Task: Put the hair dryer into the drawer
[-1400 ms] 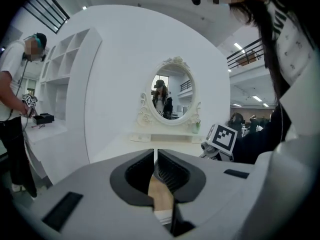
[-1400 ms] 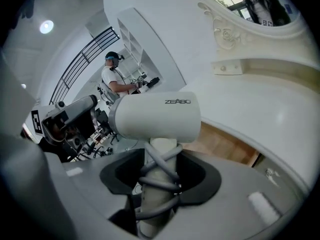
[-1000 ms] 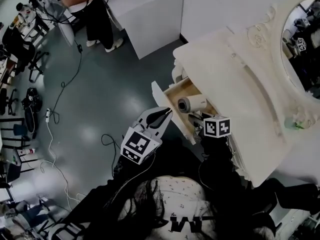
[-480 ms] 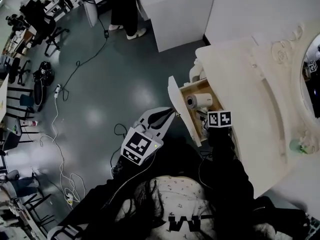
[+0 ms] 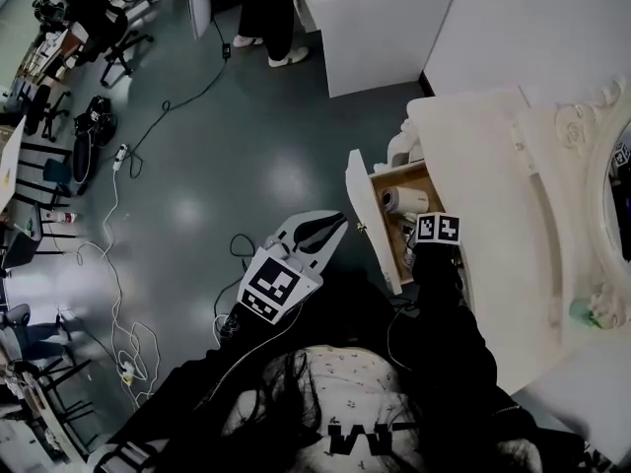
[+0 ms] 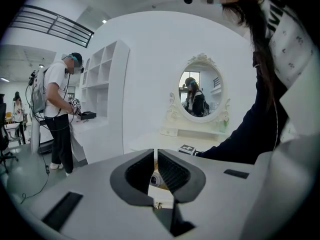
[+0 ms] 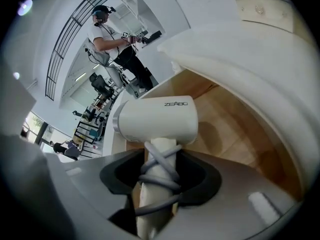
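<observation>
The white hair dryer (image 5: 404, 201) (image 7: 156, 119) hangs low inside the open wooden drawer (image 5: 367, 205) of the cream vanity, barrel level and nozzle toward the drawer front. My right gripper (image 5: 420, 217) (image 7: 160, 168) is shut on its handle, which has the grey cord wound around it. The drawer's wooden floor (image 7: 227, 129) lies just below the barrel. My left gripper (image 5: 321, 233) (image 6: 155, 170) hovers off the drawer's front panel, over the floor, jaws nearly together with nothing between them.
The vanity top (image 5: 493, 185) with its oval mirror (image 5: 616, 180) overhangs the drawer on the right. A white cabinet (image 5: 380, 23) stands beyond. A person (image 5: 266, 8) stands at the back, and cables (image 5: 118, 304) and chairs (image 5: 59, 126) line the left floor.
My right gripper has sunk with the hair dryer, which now sits lower in the drawer. The left gripper has shifted slightly beside the drawer front.
</observation>
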`<state>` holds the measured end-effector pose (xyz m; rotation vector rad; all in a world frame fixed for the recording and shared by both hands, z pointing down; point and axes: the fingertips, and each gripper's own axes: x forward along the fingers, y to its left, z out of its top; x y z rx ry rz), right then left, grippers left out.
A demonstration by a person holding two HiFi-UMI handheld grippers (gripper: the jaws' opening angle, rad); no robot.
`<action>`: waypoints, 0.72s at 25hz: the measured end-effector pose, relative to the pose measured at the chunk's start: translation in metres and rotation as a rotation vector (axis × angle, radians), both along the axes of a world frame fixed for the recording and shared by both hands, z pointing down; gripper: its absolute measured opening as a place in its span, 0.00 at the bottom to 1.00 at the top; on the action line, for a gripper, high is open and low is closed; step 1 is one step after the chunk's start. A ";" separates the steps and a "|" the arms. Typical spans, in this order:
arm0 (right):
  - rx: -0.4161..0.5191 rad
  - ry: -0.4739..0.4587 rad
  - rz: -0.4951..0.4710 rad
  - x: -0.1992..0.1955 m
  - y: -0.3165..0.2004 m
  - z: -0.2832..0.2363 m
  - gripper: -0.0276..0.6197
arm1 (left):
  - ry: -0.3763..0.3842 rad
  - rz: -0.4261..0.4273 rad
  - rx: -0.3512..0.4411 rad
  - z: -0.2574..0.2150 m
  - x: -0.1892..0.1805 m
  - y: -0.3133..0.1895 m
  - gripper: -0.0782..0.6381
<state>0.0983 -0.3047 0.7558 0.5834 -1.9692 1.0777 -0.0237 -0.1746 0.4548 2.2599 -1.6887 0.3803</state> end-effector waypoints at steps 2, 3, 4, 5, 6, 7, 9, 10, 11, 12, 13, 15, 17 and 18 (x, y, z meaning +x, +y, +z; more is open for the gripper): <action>-0.001 0.028 0.007 -0.001 -0.002 0.005 0.36 | 0.000 -0.008 -0.004 0.001 -0.006 0.002 0.11; -0.002 0.043 0.009 -0.001 -0.003 0.007 0.36 | 0.000 -0.012 -0.006 0.001 -0.009 0.003 0.11; -0.003 0.058 0.010 -0.001 -0.004 0.010 0.36 | -0.001 -0.017 -0.008 0.001 -0.011 0.004 0.11; -0.004 0.074 0.009 -0.001 -0.005 0.013 0.36 | -0.002 -0.020 -0.010 0.002 -0.014 0.004 0.11; -0.007 0.090 0.010 0.000 -0.006 0.017 0.36 | -0.002 -0.024 -0.011 0.002 -0.017 0.004 0.11; -0.010 0.106 0.010 0.001 -0.006 0.020 0.36 | -0.002 -0.027 -0.012 0.002 -0.020 0.003 0.11; -0.009 0.136 0.009 0.002 -0.008 0.025 0.36 | -0.003 -0.035 -0.014 0.002 -0.026 0.004 0.11; -0.003 0.149 0.007 0.002 -0.009 0.027 0.36 | -0.004 -0.040 -0.014 0.002 -0.029 0.004 0.11; 0.006 0.162 0.003 0.001 -0.011 0.028 0.36 | -0.005 -0.045 -0.015 0.002 -0.032 0.005 0.11; 0.016 0.173 -0.001 0.001 -0.013 0.028 0.36 | -0.006 -0.050 -0.017 0.003 -0.036 0.006 0.11; 0.026 0.183 -0.002 0.000 -0.015 0.028 0.36 | -0.007 -0.055 -0.018 0.003 -0.039 0.007 0.11; 0.039 0.191 0.006 -0.004 -0.021 0.027 0.36 | -0.009 -0.063 -0.021 0.002 -0.044 0.008 0.11; 0.042 0.181 0.024 -0.009 -0.028 0.028 0.36 | -0.011 -0.068 -0.023 0.002 -0.050 0.008 0.11; 0.041 0.177 0.033 -0.012 -0.030 0.029 0.36 | -0.012 -0.071 -0.024 0.002 -0.052 0.008 0.11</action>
